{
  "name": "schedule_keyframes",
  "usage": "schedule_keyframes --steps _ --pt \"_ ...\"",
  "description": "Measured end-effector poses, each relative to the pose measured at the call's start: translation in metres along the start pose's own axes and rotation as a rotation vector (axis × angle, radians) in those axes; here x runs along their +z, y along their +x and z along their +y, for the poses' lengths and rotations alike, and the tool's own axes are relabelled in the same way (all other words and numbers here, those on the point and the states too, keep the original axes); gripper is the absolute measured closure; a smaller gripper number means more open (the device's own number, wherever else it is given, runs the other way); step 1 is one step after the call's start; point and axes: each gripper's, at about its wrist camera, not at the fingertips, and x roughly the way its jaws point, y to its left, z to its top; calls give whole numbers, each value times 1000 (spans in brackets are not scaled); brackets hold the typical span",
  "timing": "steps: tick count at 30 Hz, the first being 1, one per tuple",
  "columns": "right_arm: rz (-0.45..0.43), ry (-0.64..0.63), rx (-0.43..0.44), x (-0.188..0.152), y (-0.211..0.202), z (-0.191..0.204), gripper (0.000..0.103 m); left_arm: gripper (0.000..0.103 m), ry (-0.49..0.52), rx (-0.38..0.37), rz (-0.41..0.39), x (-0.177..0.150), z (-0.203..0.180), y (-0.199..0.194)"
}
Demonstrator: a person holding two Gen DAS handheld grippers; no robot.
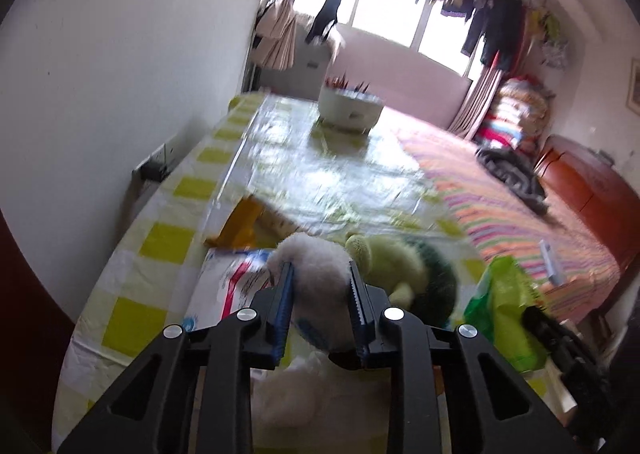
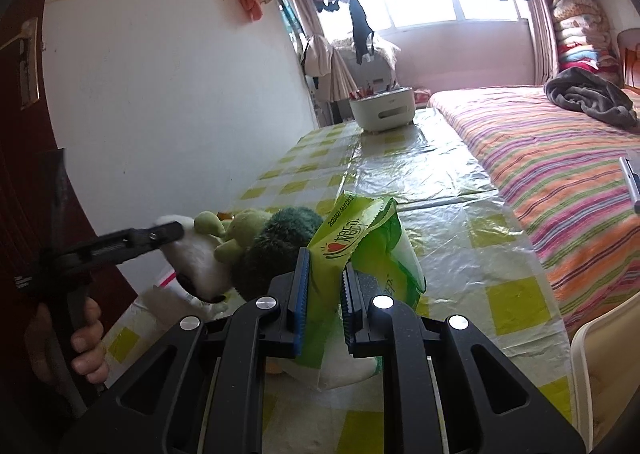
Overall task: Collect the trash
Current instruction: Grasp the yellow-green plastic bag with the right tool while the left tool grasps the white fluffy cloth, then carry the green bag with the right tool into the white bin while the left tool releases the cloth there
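Green wrapper [image 2: 356,254]: a crinkled plastic packet, bright green with white panels, a red heart mark and printed characters on its face, a zigzag-cut top edge; it stands up off the table between the pads of the right claw, top tilted toward the far end of the room
Right claw [image 2: 324,298]: pinched narrow on the green wrapper, blue-edged pads pressing its lower half from both sides, pointing slightly downward along the table
White fluffy thing [image 1: 316,274]: a soft, woolly white lump just beside a green plush toy; what exactly it is cannot be told, the left view being blurred
Left claw [image 1: 320,290]: closed part-way around the white fluffy thing, both toothed pads against its sides; in the right view it reaches in from the left edge, tip at the white fluff
Hand [image 2: 86,338]: the person's left hand, fingers curled round the black grip of the left claw, low at the left edge of the right view
Green plush toy [image 2: 256,242]: pale green limbs and a dark green shaggy body, lying on the table between the white fluff and the green wrapper, touching both
Table [image 2: 460,222]: covered in a yellow-and-white checked plastic sheet, glossy and creased
Yellow packet [image 1: 240,226]: flat on the table beyond the toy, near the wall side
White tub [image 2: 382,108]: at the far end of the table
Bed [image 2: 560,174]: striped cover, just beside the table's right edge
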Motion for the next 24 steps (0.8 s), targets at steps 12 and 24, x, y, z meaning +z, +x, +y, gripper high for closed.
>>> schedule_keyframes --steps 12,24 --pt "-41 1 -25 3 -15 -12 89 79 -9 -22 -33 7 -15 -9" --pt "-76 10 -68 5 -36 -34 89 79 56 -90 -55 6 -54 -22"
